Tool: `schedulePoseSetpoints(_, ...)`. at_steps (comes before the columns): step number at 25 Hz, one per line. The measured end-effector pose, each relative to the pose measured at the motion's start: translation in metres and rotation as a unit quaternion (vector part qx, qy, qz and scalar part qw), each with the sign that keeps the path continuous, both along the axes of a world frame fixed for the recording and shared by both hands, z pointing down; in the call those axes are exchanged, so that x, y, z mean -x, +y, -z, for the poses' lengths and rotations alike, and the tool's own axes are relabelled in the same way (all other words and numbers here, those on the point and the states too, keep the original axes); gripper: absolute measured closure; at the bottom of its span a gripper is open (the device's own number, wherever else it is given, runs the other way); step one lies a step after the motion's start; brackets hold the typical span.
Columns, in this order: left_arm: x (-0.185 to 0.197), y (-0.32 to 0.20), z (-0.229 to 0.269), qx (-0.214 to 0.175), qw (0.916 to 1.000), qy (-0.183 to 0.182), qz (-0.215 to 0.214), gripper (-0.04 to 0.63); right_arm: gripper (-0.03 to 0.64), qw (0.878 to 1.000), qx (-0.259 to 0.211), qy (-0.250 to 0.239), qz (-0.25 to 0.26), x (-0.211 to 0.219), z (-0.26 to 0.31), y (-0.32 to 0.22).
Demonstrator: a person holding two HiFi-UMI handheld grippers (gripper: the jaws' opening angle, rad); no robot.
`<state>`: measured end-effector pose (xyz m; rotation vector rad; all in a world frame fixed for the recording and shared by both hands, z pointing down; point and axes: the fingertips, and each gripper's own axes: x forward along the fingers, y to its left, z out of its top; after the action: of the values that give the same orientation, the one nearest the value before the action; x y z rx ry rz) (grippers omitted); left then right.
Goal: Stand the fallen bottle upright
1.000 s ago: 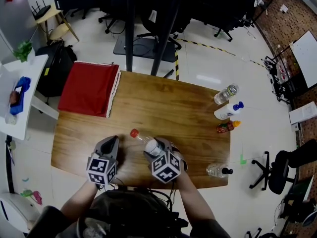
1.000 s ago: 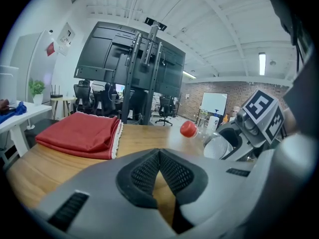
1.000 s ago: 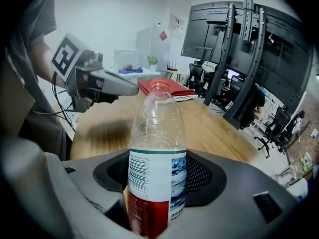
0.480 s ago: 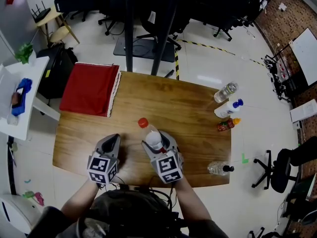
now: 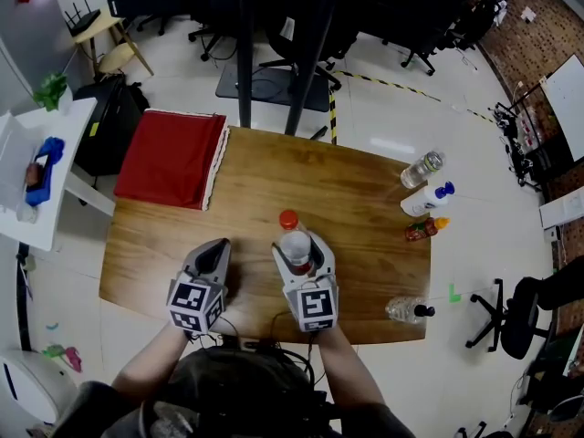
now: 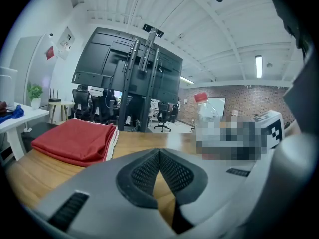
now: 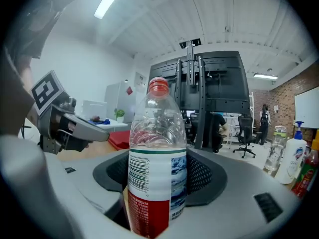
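While right tongs (image 7: 158,176) grip one bottle (image 5: 295,245), four others (image 5: 420,169) (image 5: 422,202) (image 5: 420,232) (image 5: 401,311) sit aside.

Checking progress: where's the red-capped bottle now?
Head view, centre: the bottle is upright in the right gripper, above the table, just right of the left gripper.

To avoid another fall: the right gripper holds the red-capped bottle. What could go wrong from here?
1. The clear bottle looks empty and light; if the right gripper opens before its base sits flat on the table, it may topple.
2. The left gripper, shut and empty, stands close beside it and could knock it.
3. A black-capped bottle lies near the table's edge and might roll off.
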<state>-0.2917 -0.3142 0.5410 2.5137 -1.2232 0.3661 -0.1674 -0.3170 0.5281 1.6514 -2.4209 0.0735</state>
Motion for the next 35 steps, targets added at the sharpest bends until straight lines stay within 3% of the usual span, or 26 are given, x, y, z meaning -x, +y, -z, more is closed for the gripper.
schedulePoseSetpoints(5,-0.005,-0.004,0.001,-0.008,0.9999,-0.012,-0.005,0.571,0.304,0.999,-0.001,-0.038,-0.018,-0.009,-0.008,-0.003)
schedulePoseSetpoints(16,-0.021,-0.002,-0.009,-0.004,0.9998,-0.011,-0.014,0.571,0.302,0.995,-0.013,-0.073,-0.062,-0.035,-0.036,0.002)
schedulePoseSetpoints(26,-0.018,0.005,0.0,-0.012,0.9998,-0.013,-0.011,0.571,0.298,0.993,-0.012,-0.087,-0.073,-0.044,-0.033,0.021)
schedulePoseSetpoints(35,-0.016,0.021,0.008,-0.014,0.9998,-0.01,-0.008,0.571,0.298,0.996,-0.003,-0.064,-0.057,-0.042,-0.036,0.042)
